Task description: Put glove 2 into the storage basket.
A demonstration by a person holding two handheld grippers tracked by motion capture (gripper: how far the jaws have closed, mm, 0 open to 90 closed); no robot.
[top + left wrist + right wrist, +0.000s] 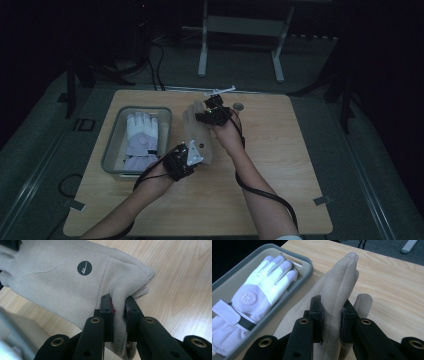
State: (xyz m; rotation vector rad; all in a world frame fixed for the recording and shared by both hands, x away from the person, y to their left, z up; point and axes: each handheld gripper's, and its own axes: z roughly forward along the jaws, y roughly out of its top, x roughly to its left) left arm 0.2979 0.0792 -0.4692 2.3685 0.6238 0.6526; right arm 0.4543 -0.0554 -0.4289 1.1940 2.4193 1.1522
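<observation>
Carrying: beige glove (197, 131) held taut at both ends, right of the grey bin (111, 145)
Left gripper (119, 312): jaws clamped on cuff
Right gripper (331, 315): clamped on fingers

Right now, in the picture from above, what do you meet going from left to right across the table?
Grey bin holding a white glove → left gripper clamped on the beige glove's cuff → right gripper clamped on its fingers → small round disc on the table.

No words or numbers to read here: the beige glove (62, 282) carries a dark round tick-mark logo, and the white glove (254, 297) shows a round crest below its fingers, illegible.
</observation>
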